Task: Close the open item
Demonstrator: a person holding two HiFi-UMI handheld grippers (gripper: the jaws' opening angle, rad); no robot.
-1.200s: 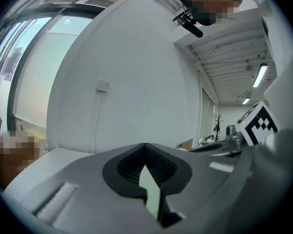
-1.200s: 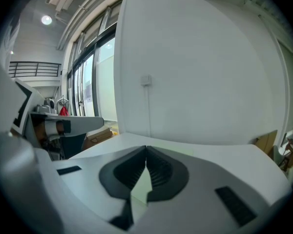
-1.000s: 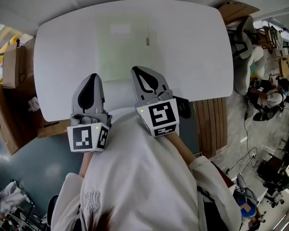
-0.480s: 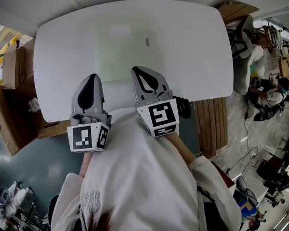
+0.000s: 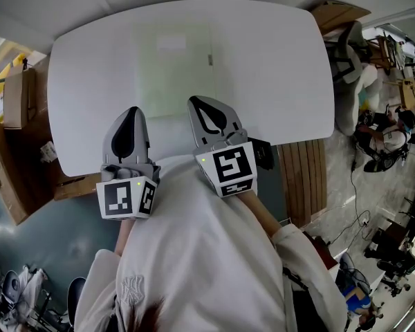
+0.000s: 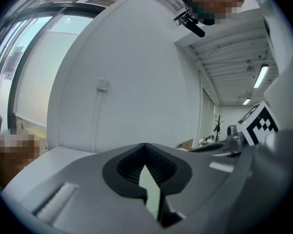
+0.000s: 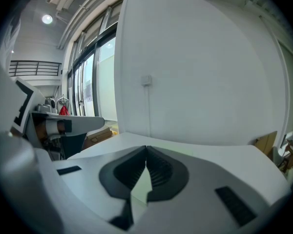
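— State of the left gripper [image 5: 133,111]?
— Closed tight, nothing in it. I'm holding it over the near edge of the table [image 5: 263,61].
— And the right gripper [image 5: 206,104]?
— Same: jaws together, empty, just beside the left one over that same table edge.
— Where's the open item?
— Can't tell, no view shows it. Past the table's far edge I only see a white wall [image 7: 200,72] with a small box [image 7: 146,80] on it.
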